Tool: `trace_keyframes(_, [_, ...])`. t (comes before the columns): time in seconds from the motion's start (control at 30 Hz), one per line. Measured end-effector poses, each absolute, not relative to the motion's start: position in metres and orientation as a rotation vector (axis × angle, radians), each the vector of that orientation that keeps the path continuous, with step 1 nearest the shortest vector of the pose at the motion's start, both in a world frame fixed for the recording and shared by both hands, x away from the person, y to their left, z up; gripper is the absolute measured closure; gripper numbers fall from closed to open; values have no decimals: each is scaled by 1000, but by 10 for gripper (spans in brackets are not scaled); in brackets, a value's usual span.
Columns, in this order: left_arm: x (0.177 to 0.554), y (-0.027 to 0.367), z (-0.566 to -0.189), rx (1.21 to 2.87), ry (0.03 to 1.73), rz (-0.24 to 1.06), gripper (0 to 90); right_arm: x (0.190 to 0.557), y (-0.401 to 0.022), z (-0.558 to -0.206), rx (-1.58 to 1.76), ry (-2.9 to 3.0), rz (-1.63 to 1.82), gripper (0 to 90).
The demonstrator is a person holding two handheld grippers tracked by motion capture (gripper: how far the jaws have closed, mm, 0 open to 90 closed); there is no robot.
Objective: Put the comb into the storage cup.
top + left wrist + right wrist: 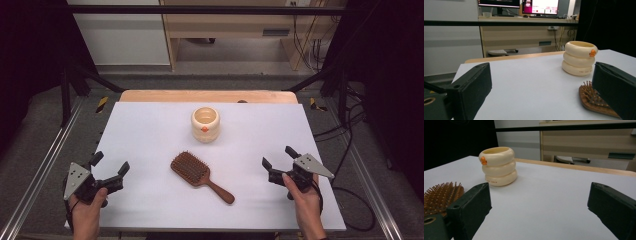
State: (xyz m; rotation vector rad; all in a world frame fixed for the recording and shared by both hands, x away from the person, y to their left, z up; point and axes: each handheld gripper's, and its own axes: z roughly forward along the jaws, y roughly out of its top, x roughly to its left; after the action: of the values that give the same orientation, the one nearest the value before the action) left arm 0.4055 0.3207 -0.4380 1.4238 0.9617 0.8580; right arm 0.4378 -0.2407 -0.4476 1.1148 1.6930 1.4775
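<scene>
Both claws, left and right, gape empty; the hairbrush, handle toward five o'clock, could skid across the desk if nudged.

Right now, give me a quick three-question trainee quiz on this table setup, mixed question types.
1. True or false: the brown wooden paddle hairbrush lies with its bristles facing up.
2. Multiple choice: the cream ribbed cup with an orange spot stands where, seen from the high view? A) beyond the hairbrush, farther from the person B) between the hairbrush and the person C) at the white table's left edge
3. Short answer: what do the left gripper and right gripper hold?

Key
1. True.
2. A.
3. Nothing; both have jaws open and sit apart from the hairbrush and cup, one at each side of the table.
</scene>
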Motion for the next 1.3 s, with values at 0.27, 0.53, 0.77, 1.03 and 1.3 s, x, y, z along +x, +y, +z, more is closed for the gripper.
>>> trace_keyframes(0.27, [406,313,-439,1443,972,847,28,439,-239,-444,1161,1699,1450,58])
trace_keyframes(0.53, [406,309,-441,1451,986,826,33,439,-233,-443,1174,1743,1429,59])
trace_keyframes(0.77, [408,308,-443,1470,1003,812,58,443,-232,-446,1217,1738,1443,61])
trace_keyframes(1.03, [412,313,-443,1448,1047,788,224,441,-232,-447,1212,1757,1420,65])
trace_keyframes(1.3, [416,310,-441,1520,1060,760,528,442,-224,-451,1207,1793,1363,71])
